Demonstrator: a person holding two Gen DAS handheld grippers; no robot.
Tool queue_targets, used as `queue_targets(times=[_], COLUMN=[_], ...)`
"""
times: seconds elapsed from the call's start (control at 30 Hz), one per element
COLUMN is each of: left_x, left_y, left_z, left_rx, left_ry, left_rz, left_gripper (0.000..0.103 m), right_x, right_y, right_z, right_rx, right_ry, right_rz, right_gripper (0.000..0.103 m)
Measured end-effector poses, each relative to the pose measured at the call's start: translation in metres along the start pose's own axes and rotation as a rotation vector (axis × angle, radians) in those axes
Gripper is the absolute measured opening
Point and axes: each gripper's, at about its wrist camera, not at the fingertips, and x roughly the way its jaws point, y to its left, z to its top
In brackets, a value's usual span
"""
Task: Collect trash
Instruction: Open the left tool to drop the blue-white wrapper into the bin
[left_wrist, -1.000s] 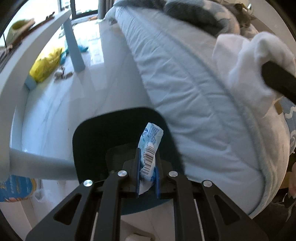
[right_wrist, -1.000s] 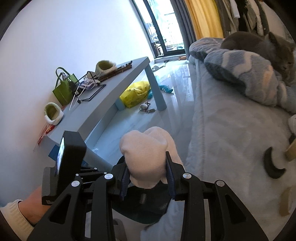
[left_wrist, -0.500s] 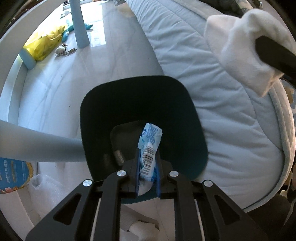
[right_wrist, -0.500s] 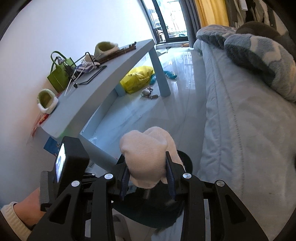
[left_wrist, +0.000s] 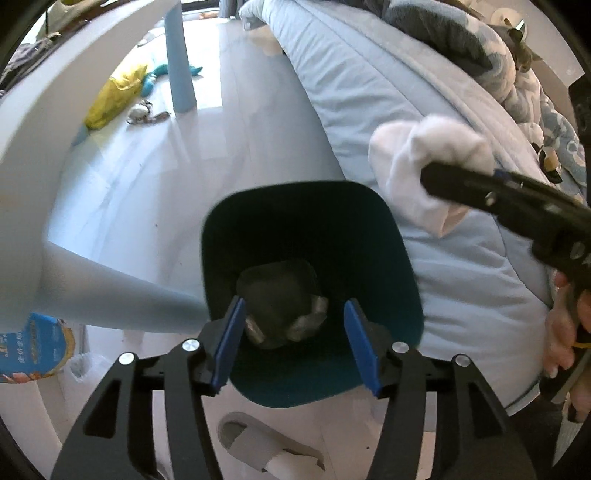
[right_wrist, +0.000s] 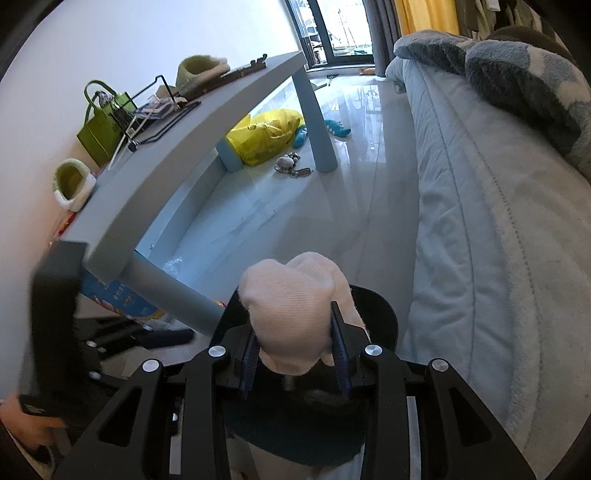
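Above the dark bin (left_wrist: 310, 236), the left claw (left_wrist: 293, 341) is seen opening with nothing between its jaws, while a white sock (right_wrist: 291, 310) is clamped by the right claw (right_wrist: 293, 350).

Was built all in matte black: left claw (left_wrist: 293, 338) with 2 flat fingers lined by bright blue pads (left_wrist: 229, 345), carried on angular struts with triangular cut-outs. Showed 4 round silver screws in a row across the linkage. Right claw (right_wrist: 295, 354) matched it, with ribbed blue pads, black struts and 4 silver screw heads. Seen from the left wrist view, looked like a long black bar with a small pale screw and a blue edge.
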Motion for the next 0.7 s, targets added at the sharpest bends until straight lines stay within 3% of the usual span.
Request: queue_targets(times=[0.33,0.7], left_x=[-0.036,-0.078], left_y=[0.011,0.011], left_z=[0.007,0.015], left_rx=[-0.003,0.018], left_ry=[-0.142,-0.279], left_rz=[0.046,0.080], left_gripper=[0.060,0.054], right_x=[0.026,0.055], right_y=[0.002,0.005], right_z=[-0.006,-0.019], right_rx=[-0.003,-0.006], right_ry=[0.049,0.120], right_rz=[-0.022,-0.034], right_gripper=[0.035,0.035])
